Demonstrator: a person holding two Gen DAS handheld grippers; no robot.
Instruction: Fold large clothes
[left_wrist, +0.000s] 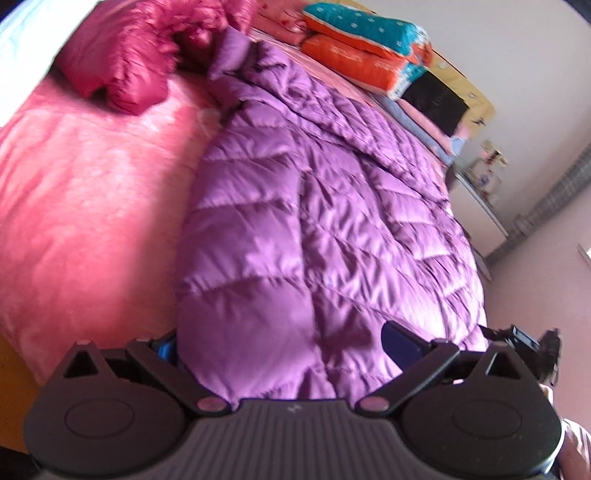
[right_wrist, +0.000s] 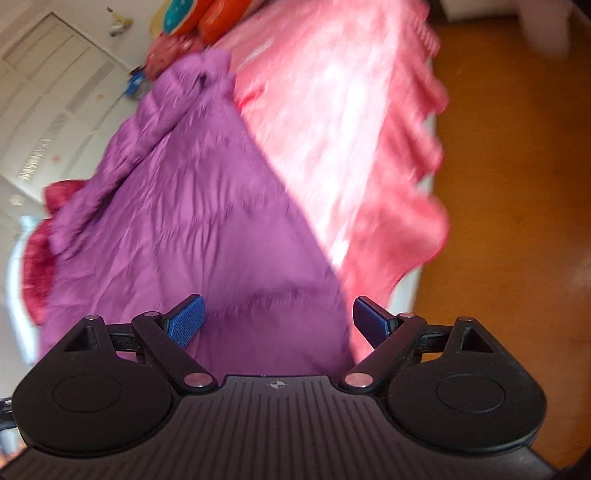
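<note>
A purple quilted down jacket (left_wrist: 314, 206) lies spread on a pink bed cover (left_wrist: 85, 184), collar at the far end. My left gripper (left_wrist: 284, 343) is open, its jaws wide apart on either side of the jacket's near hem, which bulges between them. In the right wrist view the same jacket (right_wrist: 199, 221) lies ahead, blurred. My right gripper (right_wrist: 277, 321) is open with blue pads (right_wrist: 184, 321) spread, the jacket's edge lying between them. Neither gripper is closed on the fabric.
A dark pink puffy jacket (left_wrist: 129, 51) lies at the far left of the bed. Folded orange and teal bedding (left_wrist: 369, 48) is stacked by the headboard. The pink cover (right_wrist: 351, 129) hangs over the bed's edge above an orange wood floor (right_wrist: 509, 184).
</note>
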